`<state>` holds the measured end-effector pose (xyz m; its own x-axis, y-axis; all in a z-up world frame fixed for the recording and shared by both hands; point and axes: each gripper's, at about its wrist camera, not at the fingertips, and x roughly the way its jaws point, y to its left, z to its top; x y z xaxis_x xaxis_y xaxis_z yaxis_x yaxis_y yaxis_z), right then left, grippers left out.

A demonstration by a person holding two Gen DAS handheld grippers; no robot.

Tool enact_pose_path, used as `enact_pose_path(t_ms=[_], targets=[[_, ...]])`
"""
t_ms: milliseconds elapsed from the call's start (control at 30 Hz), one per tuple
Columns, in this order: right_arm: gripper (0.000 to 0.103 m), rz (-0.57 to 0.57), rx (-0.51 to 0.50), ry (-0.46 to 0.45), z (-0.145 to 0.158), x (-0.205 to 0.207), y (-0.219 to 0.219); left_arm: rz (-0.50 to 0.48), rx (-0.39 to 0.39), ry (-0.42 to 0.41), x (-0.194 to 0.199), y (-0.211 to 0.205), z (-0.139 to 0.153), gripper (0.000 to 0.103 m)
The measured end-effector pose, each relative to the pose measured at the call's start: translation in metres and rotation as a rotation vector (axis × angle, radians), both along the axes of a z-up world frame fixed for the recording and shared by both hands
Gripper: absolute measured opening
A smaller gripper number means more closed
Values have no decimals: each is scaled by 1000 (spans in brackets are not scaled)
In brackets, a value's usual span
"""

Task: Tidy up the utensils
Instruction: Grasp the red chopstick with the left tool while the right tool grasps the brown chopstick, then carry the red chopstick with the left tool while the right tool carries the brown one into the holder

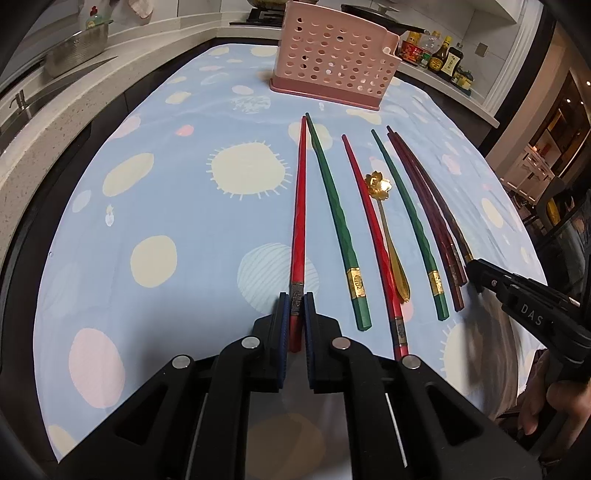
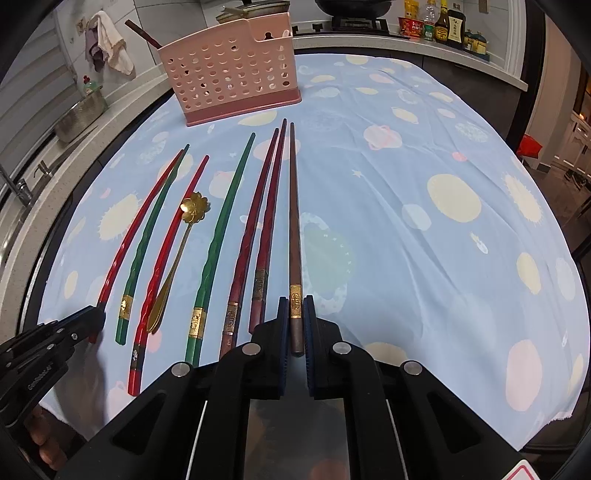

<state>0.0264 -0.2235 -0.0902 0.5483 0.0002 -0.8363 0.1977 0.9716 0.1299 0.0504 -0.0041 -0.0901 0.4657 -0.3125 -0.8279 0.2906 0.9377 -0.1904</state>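
Several chopsticks lie side by side on the blue patterned tablecloth [image 1: 184, 229]. My left gripper [image 1: 296, 301] is shut on the leftmost red chopstick [image 1: 298, 206] near its thick end; it also shows in the right wrist view [image 2: 94, 321]. My right gripper [image 2: 295, 304] is shut on the brown chopstick [image 2: 294, 221] at its gold band; it also shows in the left wrist view [image 1: 476, 273]. Between them lie two green chopsticks [image 1: 334, 218] [image 1: 408, 221], another red chopstick [image 1: 369, 229], two dark red chopsticks [image 2: 258, 229] and a gold flower spoon [image 1: 384, 221].
A pink perforated utensil holder [image 1: 332, 59] stands at the far end of the table, with a dark handle sticking out [image 2: 142, 33]. Counters surround the table: a metal colander [image 1: 77, 48] at left, sauce bottles [image 1: 443, 55] at right.
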Motion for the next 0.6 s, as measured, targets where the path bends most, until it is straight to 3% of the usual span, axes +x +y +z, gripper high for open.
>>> enact_pose_path(t_ms=[200,600], targets=[[7,-8,10,-55,25,-10,-2,8,-18,-19,-4,4,16,7],[7,-42,38,-224,105,-21,-18,37,-101,-161,-5,19,95,7]])
